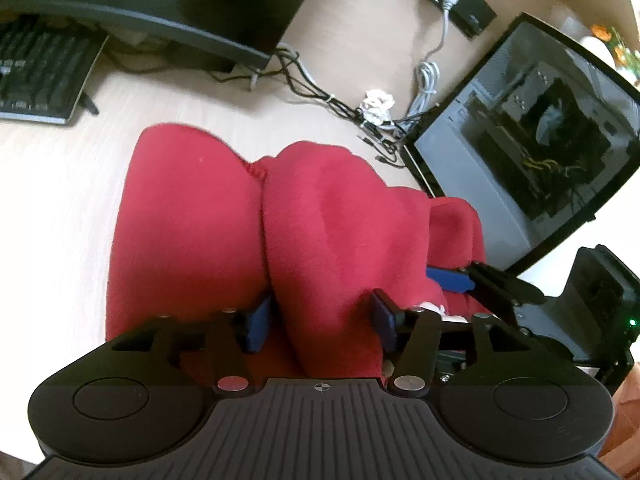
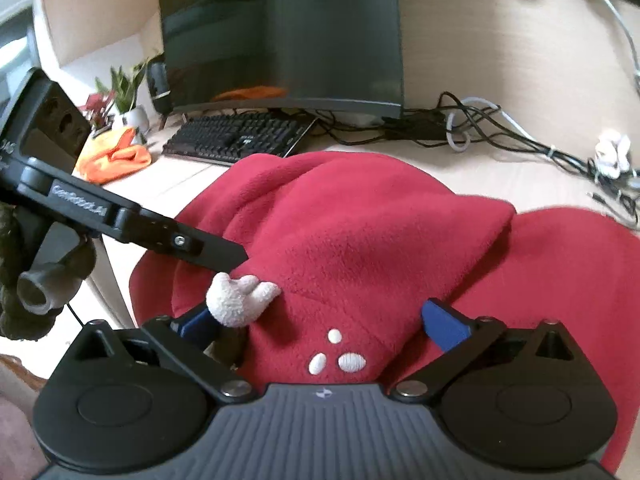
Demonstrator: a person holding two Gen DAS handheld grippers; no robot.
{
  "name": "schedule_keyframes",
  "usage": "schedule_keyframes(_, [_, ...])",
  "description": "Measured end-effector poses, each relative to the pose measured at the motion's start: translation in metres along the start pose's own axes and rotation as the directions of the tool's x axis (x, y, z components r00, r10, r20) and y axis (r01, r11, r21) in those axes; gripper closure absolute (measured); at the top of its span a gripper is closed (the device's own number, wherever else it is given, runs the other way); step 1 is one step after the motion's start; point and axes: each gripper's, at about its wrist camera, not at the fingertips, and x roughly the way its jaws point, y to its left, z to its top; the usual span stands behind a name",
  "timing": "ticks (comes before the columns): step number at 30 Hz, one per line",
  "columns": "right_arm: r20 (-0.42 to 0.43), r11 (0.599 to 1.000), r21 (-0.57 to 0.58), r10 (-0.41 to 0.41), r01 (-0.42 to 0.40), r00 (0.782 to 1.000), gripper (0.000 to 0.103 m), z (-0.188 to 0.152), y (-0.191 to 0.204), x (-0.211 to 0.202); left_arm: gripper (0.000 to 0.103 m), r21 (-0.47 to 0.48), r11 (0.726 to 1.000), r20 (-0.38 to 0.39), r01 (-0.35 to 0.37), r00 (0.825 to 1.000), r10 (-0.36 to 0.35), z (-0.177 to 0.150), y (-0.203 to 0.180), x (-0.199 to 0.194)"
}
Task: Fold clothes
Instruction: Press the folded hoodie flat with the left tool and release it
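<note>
A red fleece garment (image 1: pixel 192 216) lies bunched on the light wooden desk (image 1: pixel 48 184). In the left wrist view my left gripper (image 1: pixel 320 322) has its blue pads pressed against both sides of a thick raised fold of it. Just right of that fold a blue pad of my right gripper (image 1: pixel 452 280) rests on the cloth. In the right wrist view the garment (image 2: pixel 360 232) humps up in front of my right gripper (image 2: pixel 320 324), whose fingers stand wide apart with cloth and white embroidered patches (image 2: pixel 336 356) lying between them. A black finger of the left gripper (image 2: pixel 224 256) comes in from the left beside a white mitten-shaped patch (image 2: pixel 240 300).
A curved monitor (image 2: pixel 280 40) and black keyboard (image 2: pixel 236 140) stand behind the garment. Tangled cables (image 1: pixel 340 104) run to a glass-sided computer case (image 1: pixel 528 140) at the right. An orange cloth (image 2: pixel 112 156) and a potted plant (image 2: pixel 124 88) sit at the far left.
</note>
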Motion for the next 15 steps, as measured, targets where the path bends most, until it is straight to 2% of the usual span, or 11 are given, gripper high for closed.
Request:
schedule_keyframes(2, [-0.006,0.996,0.082,0.016,-0.015,1.000,0.000,-0.003,-0.006,0.002,0.030,0.014,1.000,0.003,0.006,1.000,-0.006,0.003,-0.003,-0.002])
schedule_keyframes(5, [0.005,0.976,0.209,0.053,-0.053,0.999,0.000,-0.008,-0.018,-0.003,0.027,0.012,1.000,0.008,0.023,1.000,-0.023,0.008,-0.003,-0.002])
schedule_keyframes(8, [0.015,0.963,0.264,0.048,-0.050,0.999,0.000,-0.008,-0.021,-0.012,0.025,-0.077,0.994,-0.003,0.083,0.997,-0.083,0.016,0.007,0.002])
schedule_keyframes(11, [0.025,0.947,0.318,0.042,-0.047,0.999,0.000,-0.007,-0.024,-0.021,0.025,-0.199,0.973,-0.010,0.119,0.992,-0.124,0.022,0.024,0.012])
schedule_keyframes(13, [0.031,0.934,0.353,0.037,-0.046,0.999,0.000,-0.007,-0.026,-0.027,0.026,-0.235,0.964,-0.005,0.126,0.991,-0.131,0.026,0.026,0.015])
schedule_keyframes(15, [0.037,0.920,0.388,0.032,-0.044,0.999,0.000,-0.007,-0.028,-0.033,0.027,-0.230,0.965,0.006,0.128,0.992,-0.130,0.029,0.025,0.014])
